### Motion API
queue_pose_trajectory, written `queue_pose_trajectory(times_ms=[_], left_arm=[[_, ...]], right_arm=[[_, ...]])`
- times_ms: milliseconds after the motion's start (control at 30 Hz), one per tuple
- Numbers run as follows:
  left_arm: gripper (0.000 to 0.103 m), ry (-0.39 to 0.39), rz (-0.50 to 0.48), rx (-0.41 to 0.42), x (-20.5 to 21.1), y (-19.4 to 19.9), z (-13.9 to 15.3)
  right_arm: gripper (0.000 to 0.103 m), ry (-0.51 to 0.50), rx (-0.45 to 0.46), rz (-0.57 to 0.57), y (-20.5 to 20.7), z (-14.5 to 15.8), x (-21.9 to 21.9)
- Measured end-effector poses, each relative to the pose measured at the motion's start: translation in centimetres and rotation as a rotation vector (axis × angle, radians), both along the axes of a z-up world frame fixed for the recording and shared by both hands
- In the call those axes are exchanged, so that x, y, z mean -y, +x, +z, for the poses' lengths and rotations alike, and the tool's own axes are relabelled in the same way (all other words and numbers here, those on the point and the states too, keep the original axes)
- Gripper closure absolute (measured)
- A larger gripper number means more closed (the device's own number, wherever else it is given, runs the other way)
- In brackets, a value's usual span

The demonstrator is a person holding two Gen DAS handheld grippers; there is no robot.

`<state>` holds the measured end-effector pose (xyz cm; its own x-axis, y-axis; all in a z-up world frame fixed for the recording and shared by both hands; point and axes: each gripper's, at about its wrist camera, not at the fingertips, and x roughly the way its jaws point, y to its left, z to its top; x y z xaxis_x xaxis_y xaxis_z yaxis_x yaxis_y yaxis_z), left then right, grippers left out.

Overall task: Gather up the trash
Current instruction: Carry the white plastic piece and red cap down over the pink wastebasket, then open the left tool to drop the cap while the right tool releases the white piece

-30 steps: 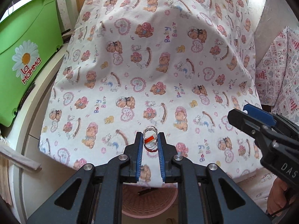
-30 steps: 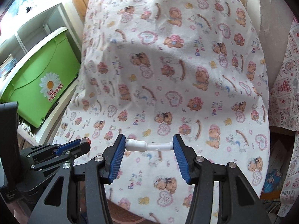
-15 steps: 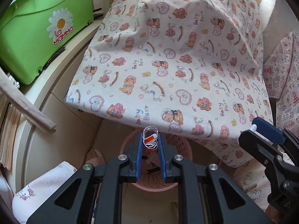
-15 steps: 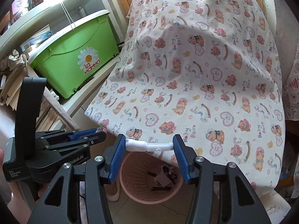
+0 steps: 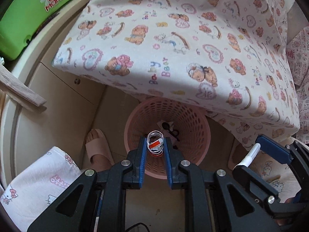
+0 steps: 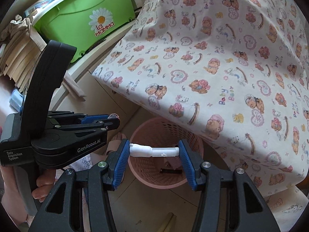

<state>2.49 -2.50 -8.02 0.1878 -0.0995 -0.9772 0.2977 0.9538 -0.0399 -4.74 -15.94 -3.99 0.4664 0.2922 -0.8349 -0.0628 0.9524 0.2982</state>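
Both claws have come off the cloth-covered tabletop since the earlier frames and now hang over the pink basket (image 5: 200, 135), which 1 second ago was almost hidden under the cloth edge. At the far left of the left wrist view, a green box (image 5: 29, 19) with a daisy label sits on a shelf, and below it a foot in a beige slipper (image 5: 98, 147) stands on the floor just beside the basket. In the middle, the left claw (image 5: 155, 145) is nearly closed and presses its blue pads on a small crumpled wrapper (image 5: 154, 143), white with a red strip, held directly above the basket opening. Some dark small things lie at the basket bottom, but I cannot tell what they are. Farther right, the printed cloth (image 5: 193, 38) with bears hangs over the far side of the basket rim. At the right edge the right claw (image 5: 256, 150) is seen from the side. In the right wrist view, this right claw (image 6: 154, 151) stands about half open and holds a white plastic tube (image 6: 154, 151) crosswise, 1 end against each pad, above the near part of the same basket (image 6: 197, 145). The left claw (image 6: 114, 119) appears at the left there, gripped by a hand (image 6: 42, 189).
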Motion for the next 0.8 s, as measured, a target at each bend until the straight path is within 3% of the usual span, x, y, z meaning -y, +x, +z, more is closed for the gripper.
queue_pose_trajectory(times_ms=[233,433,800], left_arm=[[0.086,0.044,0.021,-0.068,-0.4,0.3,-2.9],[0.085,0.073,0.041,-0.096,-0.4,1.1,-5.3],[0.085,0.105,0.130,-0.264,-2.0,2.1,-11.3]], right_arm=[[0.049,-0.019,-0.076,0.067,0.1,-2.5,-1.3],[0.048,-0.078,-0.125,0.050,0.4,-5.3,-2.2],[0.048,-0.166,-0.176,0.049,1.3,-9.8,-3.4]])
